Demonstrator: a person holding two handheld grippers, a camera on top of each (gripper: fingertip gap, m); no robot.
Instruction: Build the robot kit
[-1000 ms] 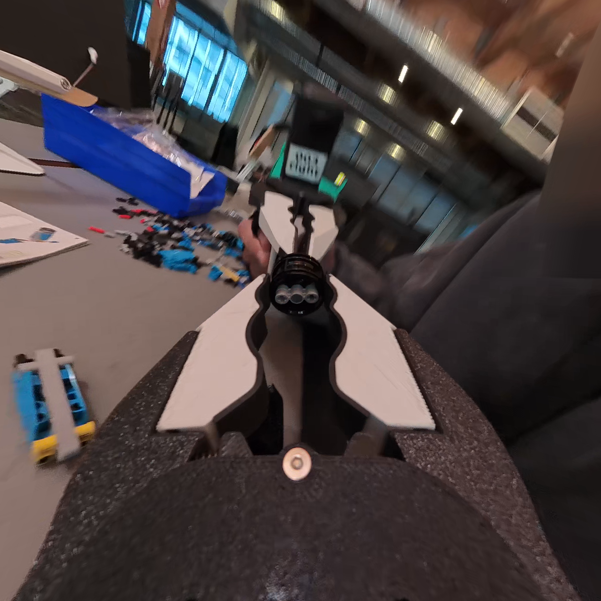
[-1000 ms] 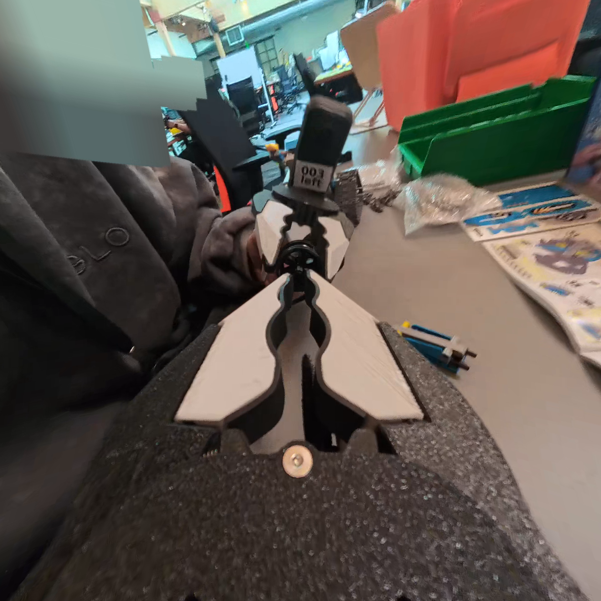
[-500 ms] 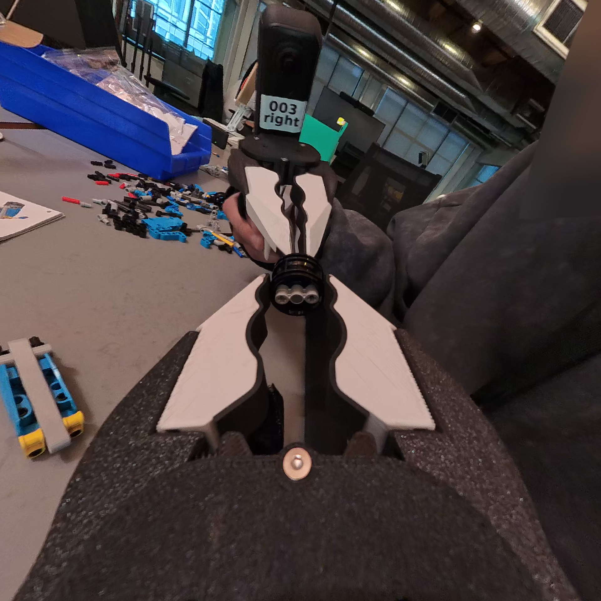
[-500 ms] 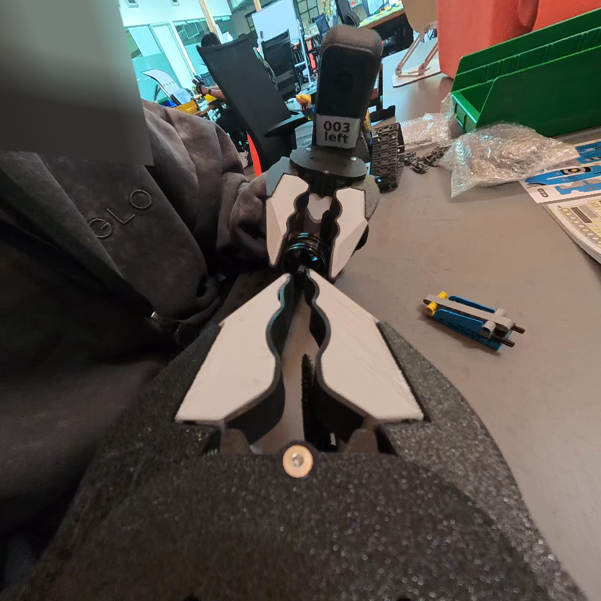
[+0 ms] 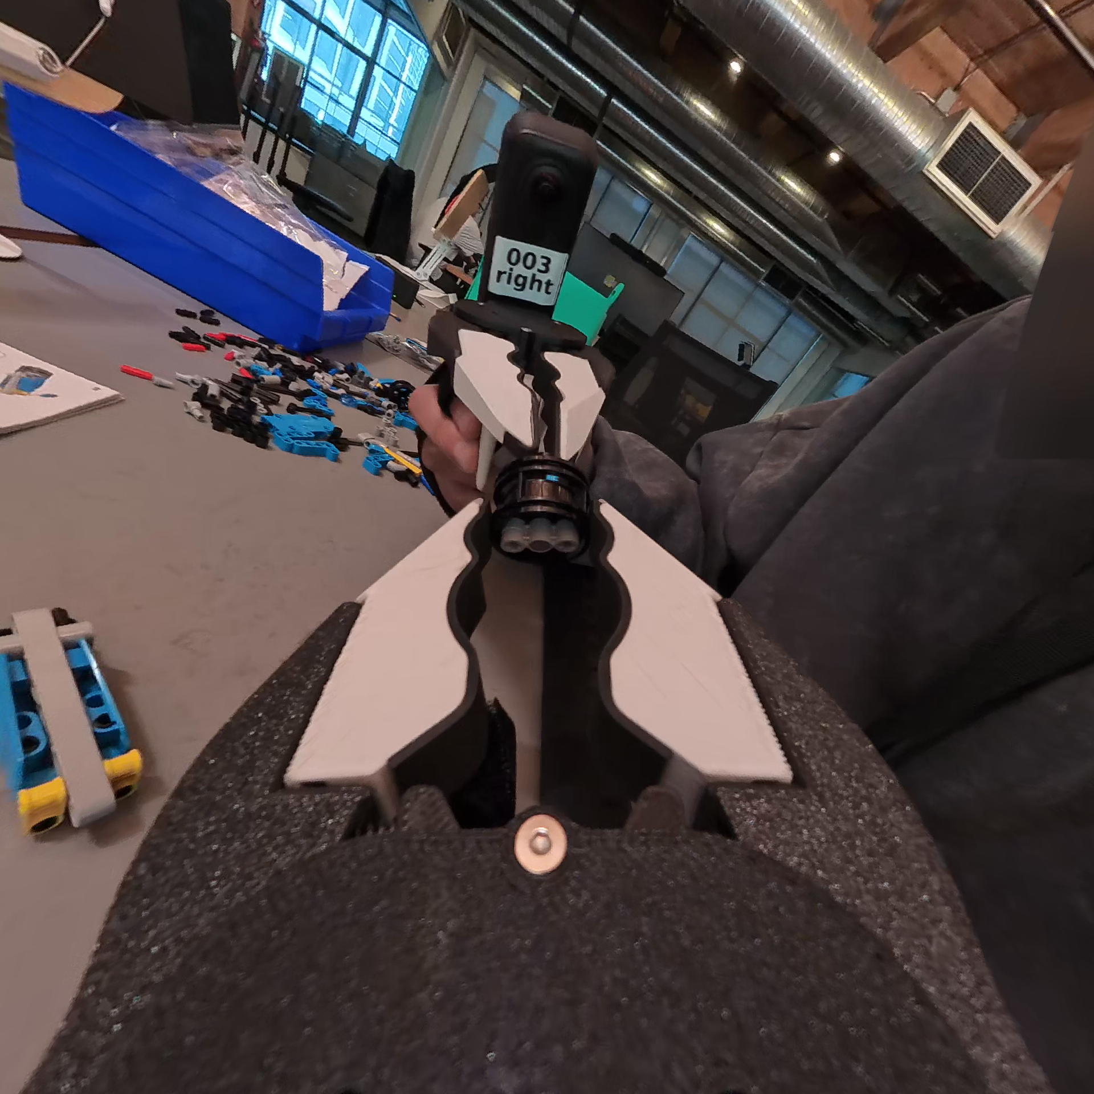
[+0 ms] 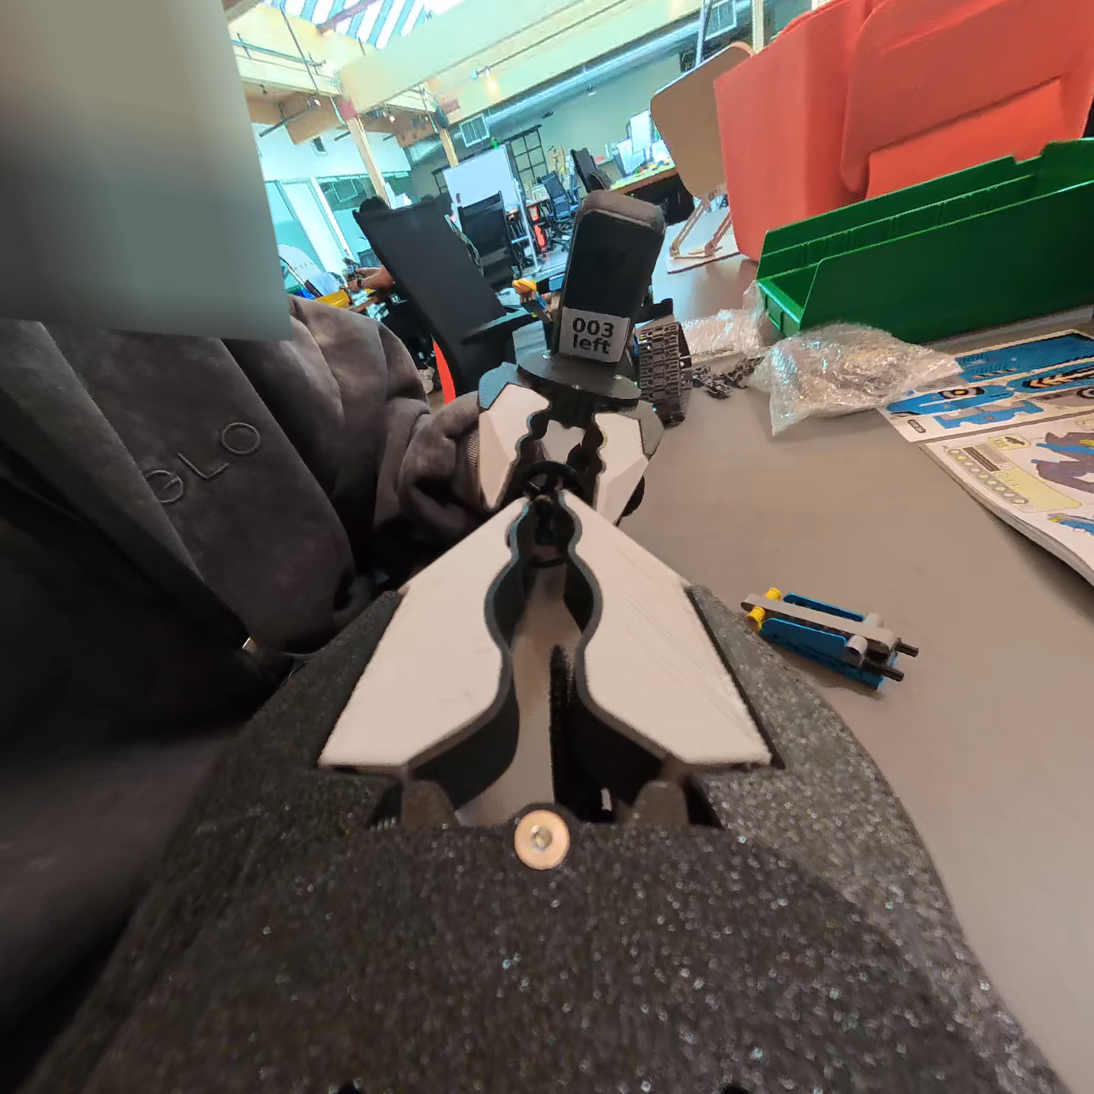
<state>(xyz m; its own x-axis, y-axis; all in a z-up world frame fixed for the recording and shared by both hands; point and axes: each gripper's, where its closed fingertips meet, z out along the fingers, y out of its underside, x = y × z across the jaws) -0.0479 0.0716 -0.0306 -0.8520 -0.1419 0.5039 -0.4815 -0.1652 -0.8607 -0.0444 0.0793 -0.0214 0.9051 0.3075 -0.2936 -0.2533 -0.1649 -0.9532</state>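
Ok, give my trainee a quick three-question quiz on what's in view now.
1. True or false: the left tongs grip a black wheel while the right tongs pinch a thin black part.
2. The blue, grey and yellow brick assembly lies: A in the green bin; B on the table; C on the booklet.
3. Fill in: the bin behind the loose parts is ____.
Key: 1 true; 2 B; 3 blue.

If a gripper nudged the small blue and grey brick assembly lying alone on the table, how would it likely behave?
The brick assembly lies flat on the grey table, so it would probably slide rather than roll or tip. Being small plastic, it is likely light and stiff. The black pins sticking out at one end and the grey crossbars may only be pressed on, so a hard shove might shift or pop them.
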